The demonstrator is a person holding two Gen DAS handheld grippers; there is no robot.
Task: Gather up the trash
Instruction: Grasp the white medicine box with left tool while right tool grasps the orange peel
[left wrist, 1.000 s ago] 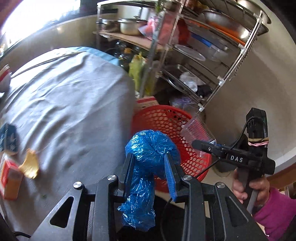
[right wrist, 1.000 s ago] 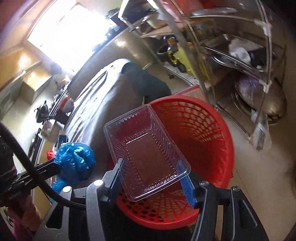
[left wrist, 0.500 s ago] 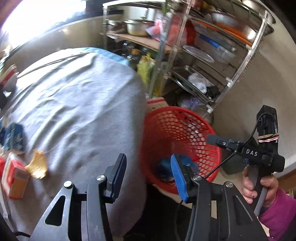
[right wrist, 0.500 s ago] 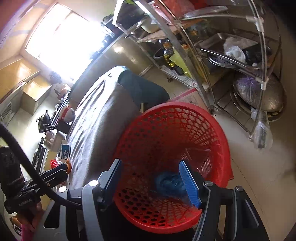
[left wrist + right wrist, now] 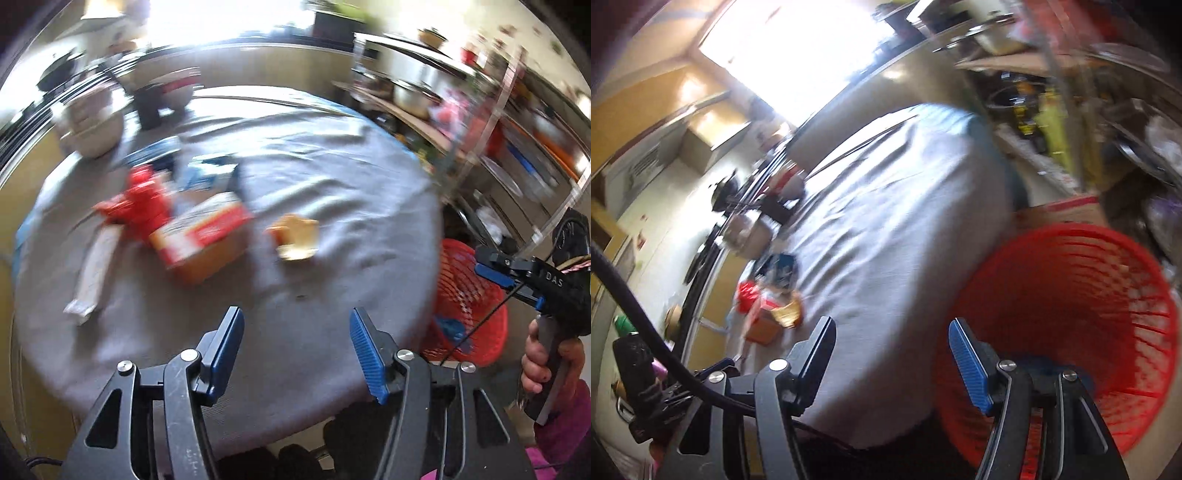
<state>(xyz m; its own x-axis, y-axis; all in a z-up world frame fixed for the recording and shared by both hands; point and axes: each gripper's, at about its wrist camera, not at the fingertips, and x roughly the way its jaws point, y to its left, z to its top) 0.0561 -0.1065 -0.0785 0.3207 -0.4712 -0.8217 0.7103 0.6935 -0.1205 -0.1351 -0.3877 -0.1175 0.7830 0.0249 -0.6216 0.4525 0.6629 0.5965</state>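
Both hands empty, left gripper [image 5: 295, 347] jaws opening, right gripper [image 5: 892, 363] jaws apart; yellow scrap [image 5: 294, 236] mid-frame on the counter [image 5: 332, 302] suits next, approach low, then carry to the red basket [image 5: 469, 295] at right.

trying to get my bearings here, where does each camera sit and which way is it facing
Left wrist: sits on the left gripper, looking down across the grey-clothed table at an orange box and a yellow scrap; its jaws are opening with nothing between them; the right gripper and the hand holding it show at right.
Right wrist: sits on the right gripper, facing the table edge and the red basket; its empty fingers show.
Shared: table, box, basket, blue bag inside it.
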